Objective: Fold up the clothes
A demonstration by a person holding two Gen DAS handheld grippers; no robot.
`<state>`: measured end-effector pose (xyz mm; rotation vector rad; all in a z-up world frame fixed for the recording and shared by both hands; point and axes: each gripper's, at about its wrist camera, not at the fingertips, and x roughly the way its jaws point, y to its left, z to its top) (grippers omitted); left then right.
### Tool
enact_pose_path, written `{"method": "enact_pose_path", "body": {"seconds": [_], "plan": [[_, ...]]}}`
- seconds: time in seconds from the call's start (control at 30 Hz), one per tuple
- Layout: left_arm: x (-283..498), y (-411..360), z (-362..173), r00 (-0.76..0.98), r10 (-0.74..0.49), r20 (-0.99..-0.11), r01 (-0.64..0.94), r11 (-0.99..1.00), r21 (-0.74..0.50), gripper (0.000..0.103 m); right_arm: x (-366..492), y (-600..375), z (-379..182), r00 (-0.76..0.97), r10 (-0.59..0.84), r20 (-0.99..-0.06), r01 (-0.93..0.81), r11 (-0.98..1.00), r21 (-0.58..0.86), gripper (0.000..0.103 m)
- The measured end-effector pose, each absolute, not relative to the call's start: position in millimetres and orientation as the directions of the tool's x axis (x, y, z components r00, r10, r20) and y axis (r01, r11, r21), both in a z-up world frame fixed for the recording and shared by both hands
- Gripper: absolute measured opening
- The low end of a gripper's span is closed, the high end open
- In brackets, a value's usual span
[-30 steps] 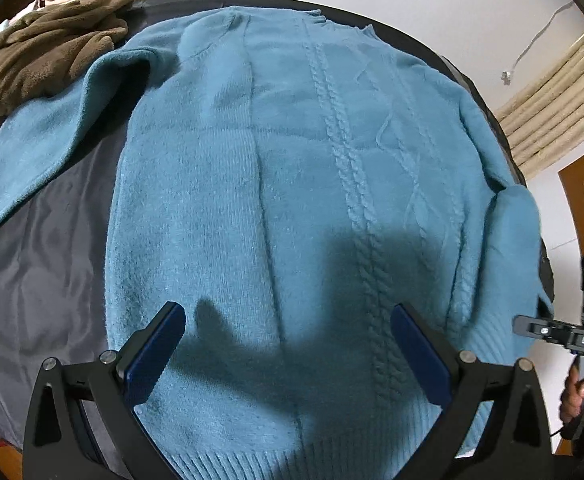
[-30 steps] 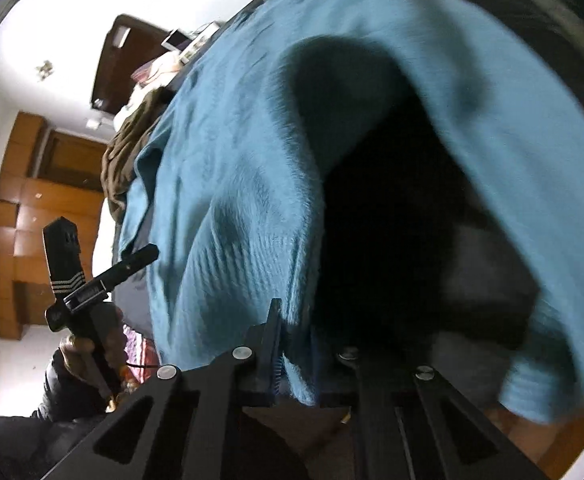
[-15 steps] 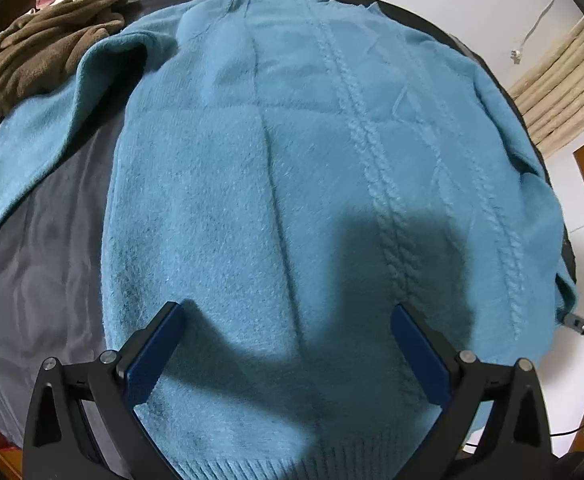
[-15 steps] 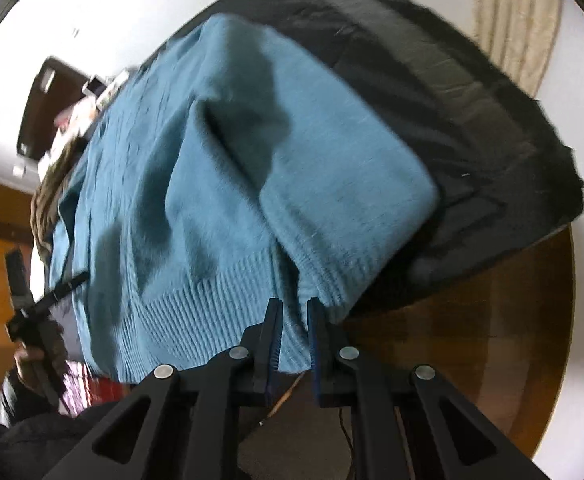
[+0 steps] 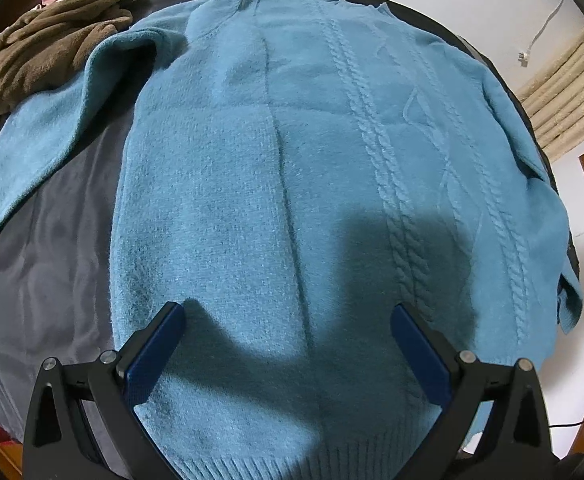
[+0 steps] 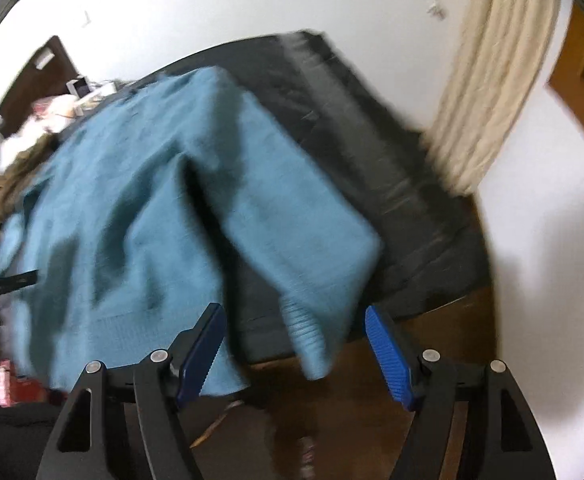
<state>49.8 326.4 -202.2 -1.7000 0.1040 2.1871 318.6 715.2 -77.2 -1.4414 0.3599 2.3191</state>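
Note:
A teal cable-knit sweater (image 5: 292, 168) lies flat on a dark grey table cover, neck at the far end, hem toward me. Its left sleeve (image 5: 43, 136) spreads out to the left. My left gripper (image 5: 287, 320) is open and empty just above the sweater's lower body. In the right wrist view the sweater (image 6: 131, 216) is blurred, and its right sleeve (image 6: 304, 240) drapes over the table's near edge, cuff hanging down. My right gripper (image 6: 294, 332) is open, with the hanging cuff between its fingers and nothing held.
A brown fleece garment (image 5: 47, 48) is heaped at the far left of the table. The dark cover (image 6: 392, 168) runs on to the right of the sweater. A cream curtain (image 6: 488, 80) hangs beyond the table. A wooden floor (image 6: 332, 400) lies below.
My right gripper was shut on the sweater's right sleeve and has opened, letting it drop over the table edge. The sweater now lies flatter. The left gripper has stayed open.

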Motion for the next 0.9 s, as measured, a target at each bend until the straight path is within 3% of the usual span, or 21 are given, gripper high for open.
{"method": "enact_pose_path", "body": {"seconds": [0.2, 0.43, 0.53, 0.6, 0.77, 0.9], "plan": [[48, 333, -202, -0.2, 0.242, -0.949, -0.348, -0.923, -0.163, 0.103, 297, 720, -109, -0.33, 0.277, -0.902, -0.362, -0.92, -0.15, 0.074], [47, 333, -196, -0.203, 0.243, -0.949, -0.357, -0.92, -0.16, 0.103, 273, 737, -132, -0.289, 0.31, -0.906, -0.382, -0.905, -0.188, 0.073], [45, 329, -195, -0.202, 0.246, -0.948, -0.348, -0.923, -0.166, 0.103, 264, 745, -128, -0.293, 0.315, -0.903, -0.402, -0.897, -0.182, 0.054], [44, 327, -194, -0.203, 0.249, -0.947, -0.344, -0.924, -0.169, 0.103, 258, 750, -122, -0.306, 0.327, -0.894, -0.418, -0.89, -0.183, 0.034], [45, 323, -192, -0.204, 0.263, -0.943, -0.342, -0.922, -0.183, 0.103, 242, 762, -93, -0.374, 0.382, -0.845, -0.487, -0.856, -0.171, 0.025], [44, 320, -188, -0.206, 0.274, -0.939, -0.339, -0.921, -0.194, 0.103, 229, 758, -44, -0.487, 0.412, -0.77, -0.524, -0.843, -0.119, 0.025]]}}
